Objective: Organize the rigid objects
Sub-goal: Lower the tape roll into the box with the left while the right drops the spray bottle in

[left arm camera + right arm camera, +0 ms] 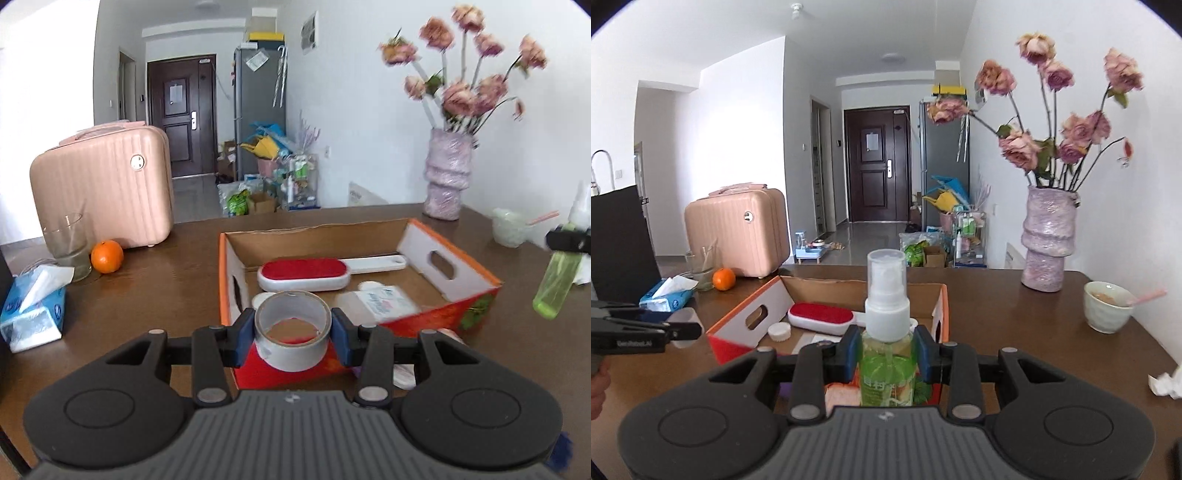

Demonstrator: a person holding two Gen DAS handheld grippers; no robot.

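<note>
The roll of tape (291,334) sits between the two blue pads of the left claw (292,334). The pads press on its sides, so the claw is pinching the roll. The hole of the roll faces up.

The green spray bottle (886,354) stands up straight in the right claw (886,356). That claw is pinching the bottle on both sides. The white pump and clear cap stick up above the pads.

Just past both claws is the cardboard box (448,267), open on top, with orange edges. Inside it, ahead of the tape, lies the red lint brush (304,274) with its white handle pointing right. Next to the brush lies a white packet (376,301), and a small white lid (779,331) is in there too.

The box rests on the brown table (147,291). Far off to the left of the left claw are an orange (106,256), a glass (70,243), a tissue pack (33,306) and a pink suitcase (99,188). Off to the right of the right claw stand a pink vase (1049,240) of flowers and a white bowl (1108,306) with a pink spoon in it.
</note>
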